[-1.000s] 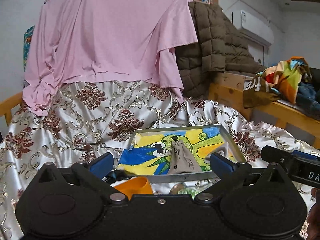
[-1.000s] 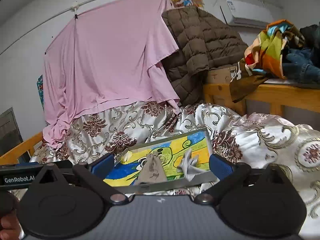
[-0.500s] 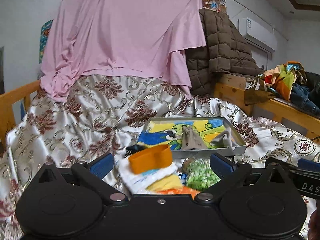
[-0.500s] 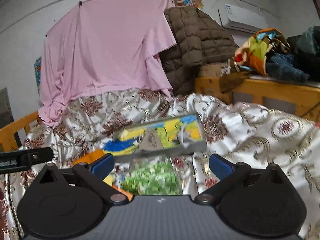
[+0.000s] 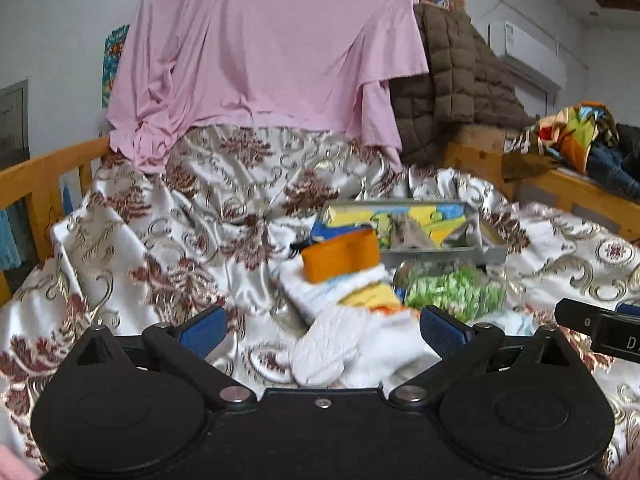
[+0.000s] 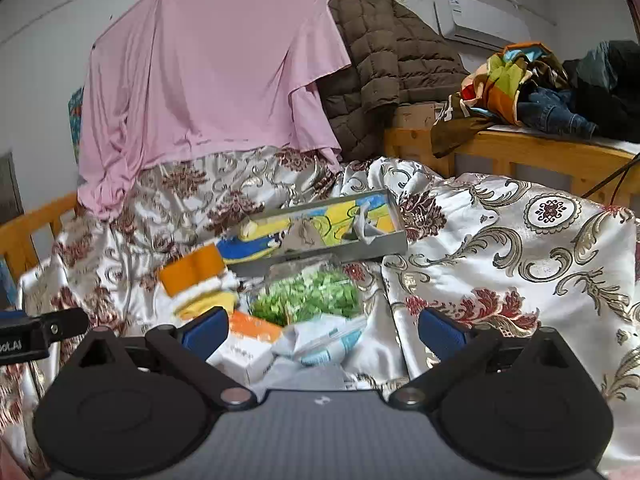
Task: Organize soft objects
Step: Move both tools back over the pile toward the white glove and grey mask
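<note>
White sock before left claw; right view hides it.

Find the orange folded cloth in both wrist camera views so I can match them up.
Left wrist: the orange folded cloth sits just right of centre, on top of the cloth pile and in front of the tray's left end.
Right wrist: the orange folded cloth sits left of centre, on the left side of the pile.
Shared landmark: the grey tray with the colourful lining, right behind it.
</note>
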